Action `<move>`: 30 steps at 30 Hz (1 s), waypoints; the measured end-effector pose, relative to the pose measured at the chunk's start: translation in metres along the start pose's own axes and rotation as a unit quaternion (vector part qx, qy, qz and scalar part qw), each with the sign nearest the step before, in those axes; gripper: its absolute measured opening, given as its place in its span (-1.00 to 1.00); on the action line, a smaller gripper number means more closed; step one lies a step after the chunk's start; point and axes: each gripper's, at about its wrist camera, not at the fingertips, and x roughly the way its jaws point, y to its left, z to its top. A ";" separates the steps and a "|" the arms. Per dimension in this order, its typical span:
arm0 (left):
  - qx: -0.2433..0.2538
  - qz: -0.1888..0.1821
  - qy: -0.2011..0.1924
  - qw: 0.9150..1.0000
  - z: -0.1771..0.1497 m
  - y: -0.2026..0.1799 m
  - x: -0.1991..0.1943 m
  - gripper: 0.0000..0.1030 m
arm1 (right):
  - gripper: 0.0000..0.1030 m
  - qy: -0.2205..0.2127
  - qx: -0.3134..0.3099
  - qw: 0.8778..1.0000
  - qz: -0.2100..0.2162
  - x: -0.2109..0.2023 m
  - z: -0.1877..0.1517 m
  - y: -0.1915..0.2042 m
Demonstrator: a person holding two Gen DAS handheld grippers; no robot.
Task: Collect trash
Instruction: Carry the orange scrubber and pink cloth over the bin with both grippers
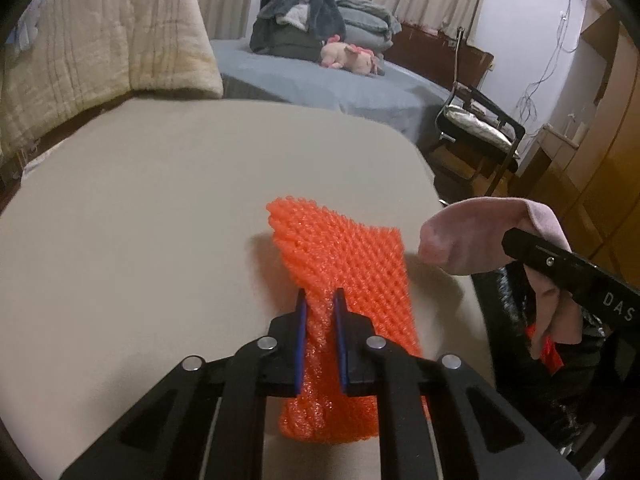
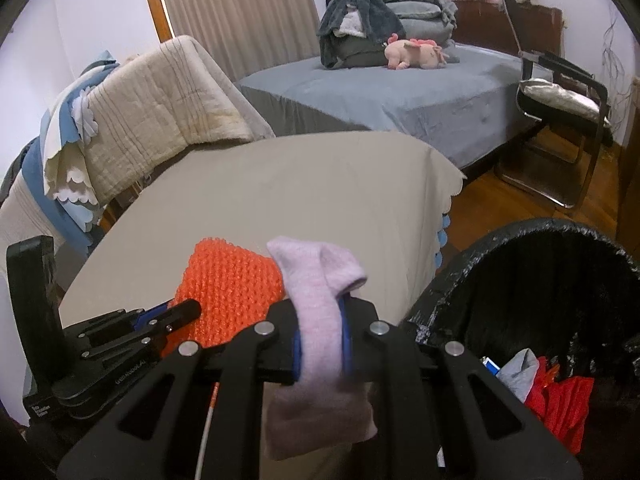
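Observation:
My left gripper [image 1: 320,300] is shut on an orange foam net sleeve [image 1: 352,256] and holds it above the beige table top [image 1: 140,220]. The sleeve also shows in the right wrist view [image 2: 228,292], with the left gripper [image 2: 176,316] at its left. My right gripper [image 2: 322,320] is shut on a pale pink sock [image 2: 320,320], held at the table's right edge beside the black bin [image 2: 560,280]. The sock [image 1: 472,236] and the right gripper's body [image 1: 568,268] show at the right of the left wrist view.
The bin with a black liner holds red and grey trash [image 2: 556,396]. A quilt-draped chair [image 2: 152,112] stands behind the table [image 2: 280,200]. A bed [image 2: 400,96] with clothes and a pink plush toy [image 2: 416,52] is beyond. A black chair [image 2: 560,120] stands on the wooden floor at the right.

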 end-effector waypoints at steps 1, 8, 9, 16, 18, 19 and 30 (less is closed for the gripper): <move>0.001 0.000 -0.005 1.000 0.002 -0.002 -0.004 -0.77 | -0.74 -0.003 0.001 1.000 0.000 -0.003 0.001 0.000; 0.017 0.007 -0.041 0.999 0.018 -0.012 -0.033 -0.77 | -0.74 -0.030 -0.001 1.000 0.003 -0.031 0.009 0.003; 0.019 0.009 -0.044 0.999 0.020 -0.014 -0.036 -0.77 | -0.74 -0.033 -0.002 0.999 0.004 -0.035 0.010 0.004; 0.031 0.005 -0.076 0.997 0.033 -0.032 -0.066 -0.77 | -0.73 -0.056 0.005 0.998 0.007 -0.063 0.017 0.000; 0.035 0.001 -0.082 0.996 0.035 -0.038 -0.073 -0.77 | -0.73 -0.063 0.006 0.998 0.004 -0.073 0.018 -0.003; 0.037 -0.001 -0.087 0.995 0.037 -0.041 -0.077 -0.77 | -0.73 -0.065 0.006 0.998 0.003 -0.077 0.018 -0.004; 0.060 -0.033 -0.102 0.992 0.040 -0.080 -0.095 -0.77 | -0.73 -0.084 0.008 0.995 -0.048 -0.128 0.009 -0.030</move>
